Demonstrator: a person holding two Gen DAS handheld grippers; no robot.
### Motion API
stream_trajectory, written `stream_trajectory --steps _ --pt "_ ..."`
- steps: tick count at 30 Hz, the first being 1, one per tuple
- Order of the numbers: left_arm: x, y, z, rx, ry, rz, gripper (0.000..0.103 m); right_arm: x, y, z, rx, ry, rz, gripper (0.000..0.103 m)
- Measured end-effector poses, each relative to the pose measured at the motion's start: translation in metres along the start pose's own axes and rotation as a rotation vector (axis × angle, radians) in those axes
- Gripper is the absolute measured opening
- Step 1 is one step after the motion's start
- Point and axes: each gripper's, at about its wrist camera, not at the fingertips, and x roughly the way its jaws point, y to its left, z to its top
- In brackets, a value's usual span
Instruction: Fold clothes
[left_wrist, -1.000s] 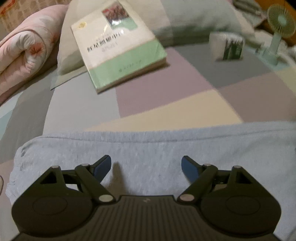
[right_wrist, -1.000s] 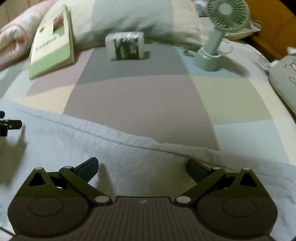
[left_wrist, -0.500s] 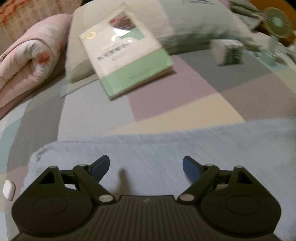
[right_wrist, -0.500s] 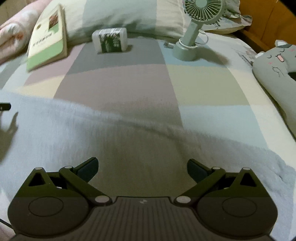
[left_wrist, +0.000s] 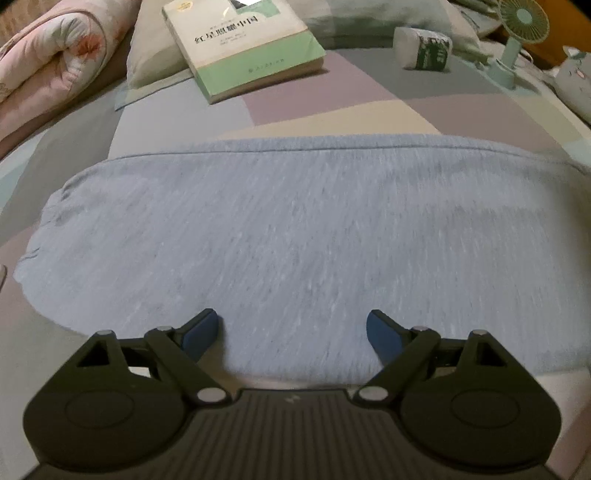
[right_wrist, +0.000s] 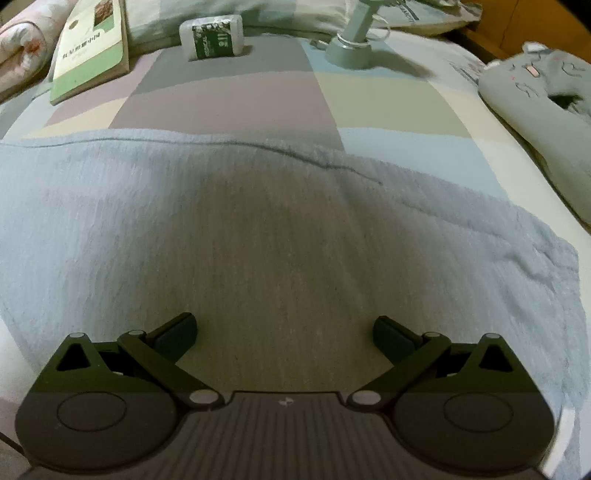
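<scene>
A light blue garment (left_wrist: 295, 229) lies flat across the patchwork bedspread, folded into a wide band with a straight far edge. My left gripper (left_wrist: 291, 332) hovers open over its near edge, nothing between the blue pads. The same garment (right_wrist: 258, 221) fills the right wrist view, its right end rumpled. My right gripper (right_wrist: 284, 332) is open above its near part, holding nothing.
Beyond the garment lie a green and white book (left_wrist: 243, 44) on a pillow, a small wrapped pack (left_wrist: 423, 48) and a green desk fan (left_wrist: 517, 40). A pink rolled quilt (left_wrist: 48, 62) sits far left. A grey cat cushion (right_wrist: 539, 107) lies at the right.
Both grippers have pulled back toward the near side and risen, so more of the garment shows ahead of them. Both stayed open throughout.
</scene>
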Motion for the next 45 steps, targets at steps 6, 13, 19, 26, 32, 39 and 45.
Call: stream_trajectory --steps 6,13,19,26,32,39,45 --pt "0.001 -0.004 -0.005 0.002 0.011 -0.017 0.087 -0.010 0.010 -0.005 -0.008 0.003 0.001 0.103" --pt "0.010 -0.019 0.001 0.041 0.027 0.014 0.087 -0.020 -0.001 -0.015 0.032 0.034 0.034 0.103" --pt "0.004 -0.054 0.011 0.132 -0.012 0.018 0.087 -0.018 -0.060 0.010 0.150 -0.078 -0.121 0.103" --pt "0.018 -0.081 0.022 0.102 0.002 0.054 0.087 0.030 -0.112 0.046 0.217 -0.094 -0.108 0.103" --pt "-0.004 -0.095 0.029 0.106 -0.028 0.063 0.087 0.016 -0.124 0.048 0.210 -0.068 -0.061 0.103" --pt "-0.005 -0.132 0.019 0.186 -0.023 -0.022 0.087 -0.009 -0.113 -0.003 0.185 -0.027 -0.044 0.103" --pt "0.008 -0.140 0.017 0.151 0.016 0.034 0.086 0.003 -0.125 0.011 0.261 -0.067 -0.083 0.103"
